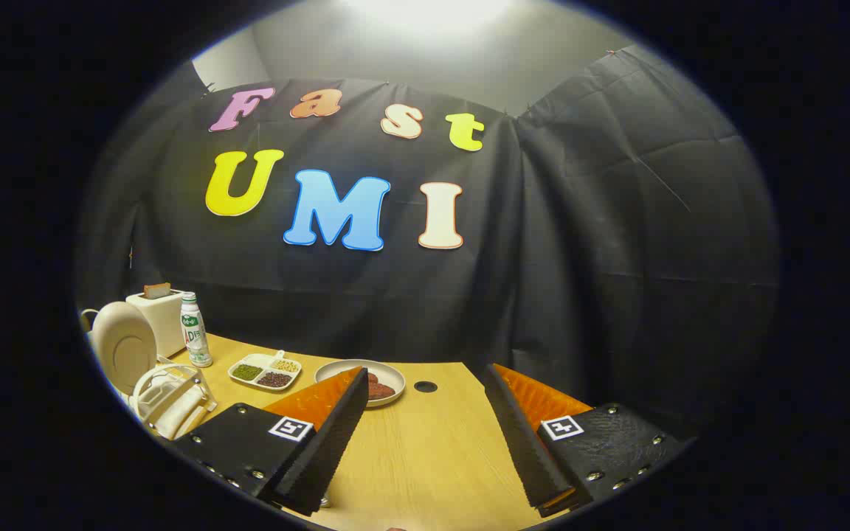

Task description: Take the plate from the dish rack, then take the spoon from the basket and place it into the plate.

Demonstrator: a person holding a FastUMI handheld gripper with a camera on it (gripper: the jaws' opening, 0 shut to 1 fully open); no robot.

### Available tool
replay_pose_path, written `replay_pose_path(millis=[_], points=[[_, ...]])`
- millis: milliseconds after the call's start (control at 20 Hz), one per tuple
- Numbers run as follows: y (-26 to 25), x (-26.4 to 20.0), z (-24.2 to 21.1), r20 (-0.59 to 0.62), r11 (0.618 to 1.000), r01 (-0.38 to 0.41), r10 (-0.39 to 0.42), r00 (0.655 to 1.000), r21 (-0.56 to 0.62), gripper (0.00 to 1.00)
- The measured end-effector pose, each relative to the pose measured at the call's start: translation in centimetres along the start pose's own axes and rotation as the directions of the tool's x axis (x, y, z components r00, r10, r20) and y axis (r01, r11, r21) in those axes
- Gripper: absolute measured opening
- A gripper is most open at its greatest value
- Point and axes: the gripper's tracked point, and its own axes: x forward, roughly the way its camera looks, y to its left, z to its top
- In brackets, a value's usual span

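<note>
Black ribbed pads w/ orange backing: my gripper [425, 435], fingers spread wide, nothing between them but bare wooden table [425, 457]. It holds nothing and touches nothing; it sits above the tabletop, tilted up toward the booth wall.

Fig. note, working outward. Just beyond the left finger [322, 435] tip: a shallow grey dish [336, 371] w/ dark reddish food, partly hidden by that finger. Beside it, a small dark hole [426, 386] in the tabletop. Further left: a white divided tray [265, 371] w/ green, dark and pale fillings; then a bottle [195, 330] w/ green label, upright; behind it a white toaster [161, 318] w/ a slice in the slot.

Task item: cream plate [126, 346], standing on edge in the white dish rack [170, 402], far left, well apart from my fingers. Spoon and basket: I can't make them out from here.

Handling, my judgement: plate looks ceramic or hard plastic, so stiff, smooth, prob. slippery and chip-prone. Best hold = upper rim, one pad on each face, then lift straight up out of the slot before swinging away. A pinch too near the edge could let it pivot. Step in hand: approach to rack, not yet begun; I'd need to swing left and close the opening down some.
</note>
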Motion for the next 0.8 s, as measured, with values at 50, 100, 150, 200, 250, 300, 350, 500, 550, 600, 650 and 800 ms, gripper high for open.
replay_pose_path(millis=[50,100,150,200,250,300,350,500,550,600,650,800], points=[[0.9,-0.8,0.3,-0.013,1.0,0.005,-0.005,1.0,0.003,0.97],[2.1,-1.8,0.9,-0.019,1.0,0.003,-0.003,1.0,0.006,0.97],[3.0,-2.5,1.2,-0.021,1.0,0.002,-0.001,1.0,0.01,0.97],[4.2,-3.4,1.7,-0.026,1.0,-0.003,0.003,1.0,0.016,0.97],[5.4,-4.1,2.2,-0.028,1.0,-0.005,0.006,1.0,0.019,0.97],[6.6,-4.7,2.8,-0.028,1.0,-0.013,0.014,1.0,0.021,0.97],[7.9,-5.3,3.3,-0.026,1.0,-0.021,0.021,0.999,0.016,0.97],[12.0,-6.9,5.6,-0.014,0.998,-0.061,0.061,0.998,-0.001,0.97],[13.4,-7.4,6.3,-0.01,0.997,-0.074,0.074,0.997,-0.002,0.97],[15.0,-7.8,7.0,-0.004,0.995,-0.095,0.095,0.995,0.001,0.97],[16.8,-8.3,7.5,-0.003,0.993,-0.116,0.117,0.993,0.007,0.95],[22.1,-9.4,8.6,-0.003,0.984,-0.176,0.177,0.984,0.031,0.95]])
